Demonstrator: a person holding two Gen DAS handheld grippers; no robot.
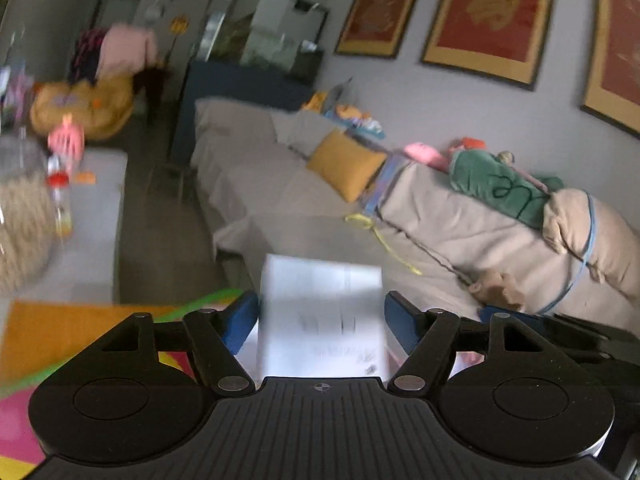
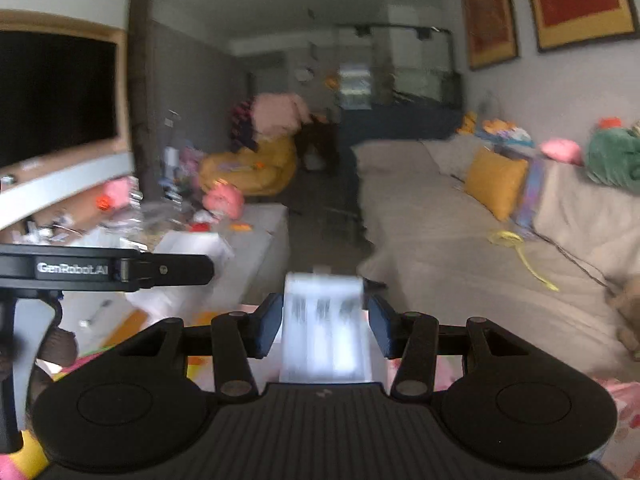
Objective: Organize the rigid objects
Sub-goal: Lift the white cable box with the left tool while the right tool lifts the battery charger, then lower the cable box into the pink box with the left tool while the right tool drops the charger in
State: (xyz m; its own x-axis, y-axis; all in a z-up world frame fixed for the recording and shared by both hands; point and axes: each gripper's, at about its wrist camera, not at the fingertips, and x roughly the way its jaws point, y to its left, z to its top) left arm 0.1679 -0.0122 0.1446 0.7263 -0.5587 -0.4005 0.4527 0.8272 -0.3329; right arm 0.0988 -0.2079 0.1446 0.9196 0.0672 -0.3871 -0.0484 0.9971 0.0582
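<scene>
Cluttered living room all around, sofa (image 1: 280,200) and low surface (image 2: 264,220) still littered, so the tidying looks barely begun: the left gripper (image 1: 320,316) has its fingers clamped on a white box (image 1: 320,320), the right gripper (image 2: 324,328) on a smaller white box (image 2: 326,332), both carried in mid-air.

In the left wrist view a box (image 1: 322,316) sits between the pads of the left gripper (image 1: 321,320), with the sofa (image 1: 280,192) beyond it and a low table (image 1: 92,216) to the left across a floor strip. A cushion (image 1: 346,164) lies on the sofa against its back, and framed pictures (image 1: 492,16) hang on the wall above. In the right wrist view a second box (image 2: 325,328) sits between the pads of the right gripper (image 2: 324,326); the left gripper's body (image 2: 104,268) is at left, before the table (image 2: 260,232), and a screen (image 2: 56,96) is on the left wall.
</scene>
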